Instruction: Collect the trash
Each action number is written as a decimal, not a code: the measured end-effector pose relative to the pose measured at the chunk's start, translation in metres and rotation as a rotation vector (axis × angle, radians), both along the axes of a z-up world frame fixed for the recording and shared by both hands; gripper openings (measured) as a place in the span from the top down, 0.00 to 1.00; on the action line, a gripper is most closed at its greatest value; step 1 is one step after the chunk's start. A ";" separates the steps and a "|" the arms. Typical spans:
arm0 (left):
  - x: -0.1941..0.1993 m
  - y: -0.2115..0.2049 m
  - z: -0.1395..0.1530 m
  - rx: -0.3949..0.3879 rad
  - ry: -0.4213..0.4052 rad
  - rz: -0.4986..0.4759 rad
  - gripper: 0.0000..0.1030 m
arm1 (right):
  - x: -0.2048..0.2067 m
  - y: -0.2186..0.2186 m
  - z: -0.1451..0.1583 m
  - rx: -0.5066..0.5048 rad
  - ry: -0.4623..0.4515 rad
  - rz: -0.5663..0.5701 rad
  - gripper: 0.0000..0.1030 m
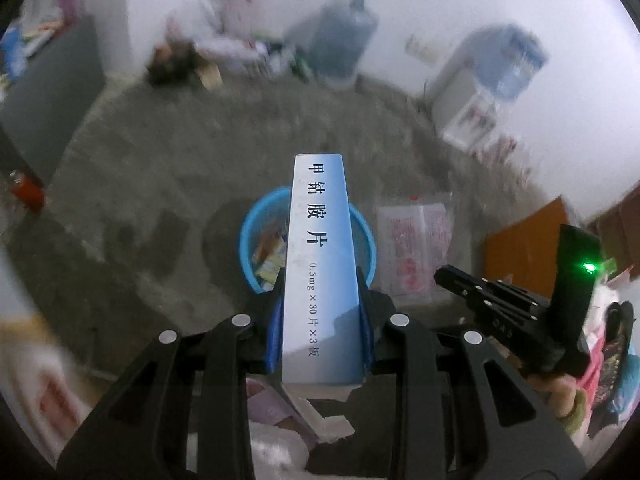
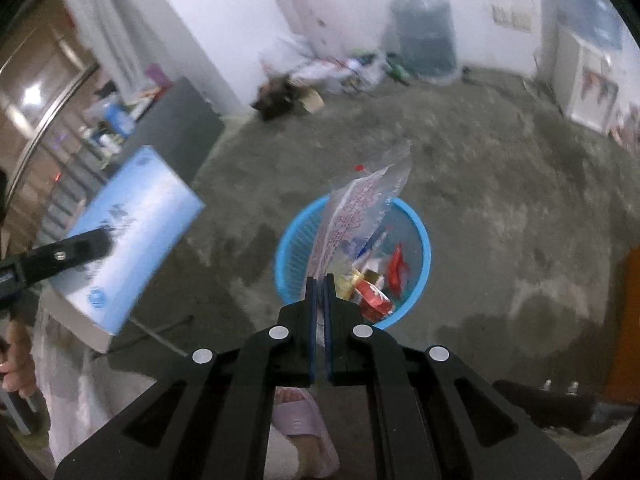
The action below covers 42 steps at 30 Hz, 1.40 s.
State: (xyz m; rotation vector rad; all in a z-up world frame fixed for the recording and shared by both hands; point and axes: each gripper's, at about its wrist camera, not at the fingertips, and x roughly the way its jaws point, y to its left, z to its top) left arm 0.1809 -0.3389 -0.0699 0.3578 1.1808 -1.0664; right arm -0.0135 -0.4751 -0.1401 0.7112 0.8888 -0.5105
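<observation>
Centre-frame in the left wrist view, left gripper (image 1: 320, 312) clamps a blue-white medicine box (image 1: 318, 264) above the blue basket (image 1: 366, 240); light, stiff card, held by its narrow sides; right gripper (image 2: 319, 308) pinches a clear printed bag (image 2: 356, 216), limp, slippery, over the same basket.

Left black plastic two-finger gripper (image 1: 320, 312): blue pads (image 1: 273, 334) lining the inner finger faces, four round silver pivot caps on angular linkage arms with triangular cut-outs. Right black two-finger gripper (image 2: 320, 300): same build, thin blue pads (image 2: 311, 320), four silver caps. Seen from the left wrist, its body carries small silver screws, faint embossed characters, and a lit green LED. Bare skin on the left hand (image 2: 16, 360). Pale pink slipper (image 2: 300, 432) on foot.
</observation>
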 end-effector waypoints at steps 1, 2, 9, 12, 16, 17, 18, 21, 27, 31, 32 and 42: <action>0.004 -0.011 -0.010 0.023 0.001 -0.006 0.73 | 0.002 -0.005 -0.010 0.012 0.010 -0.009 0.97; 0.008 -0.028 -0.025 0.059 -0.001 -0.022 0.72 | 0.006 -0.013 -0.022 0.032 0.024 -0.024 0.97; 0.034 -0.084 -0.098 0.185 0.059 0.017 0.36 | 0.031 -0.059 -0.117 0.172 0.146 -0.112 0.72; 0.037 -0.086 -0.104 0.194 0.076 0.040 0.36 | 0.023 -0.061 -0.122 0.201 0.125 -0.157 0.70; 0.035 -0.079 -0.075 0.133 0.040 0.044 0.36 | 0.015 -0.051 -0.105 0.138 0.101 -0.141 0.61; 0.032 -0.077 -0.067 0.118 0.027 0.044 0.36 | 0.013 -0.048 -0.099 0.123 0.095 -0.128 0.61; 0.029 -0.072 -0.057 0.099 0.015 0.045 0.36 | 0.011 -0.045 -0.091 0.108 0.085 -0.118 0.61; 0.020 -0.049 -0.018 0.025 -0.012 0.058 0.36 | 0.008 -0.036 -0.065 0.061 0.044 -0.091 0.61; -0.014 0.043 0.069 -0.198 -0.089 0.129 0.32 | 0.018 0.007 0.002 -0.060 -0.066 0.062 0.53; -0.040 0.113 0.112 -0.309 -0.166 0.246 0.19 | 0.026 0.049 0.040 -0.080 -0.151 0.169 0.51; -0.048 0.133 0.121 -0.329 -0.191 0.284 0.18 | 0.028 0.058 0.046 -0.085 -0.157 0.187 0.51; -0.112 0.277 0.151 -0.316 -0.352 0.634 0.10 | 0.028 0.169 0.126 -0.203 -0.253 0.419 0.24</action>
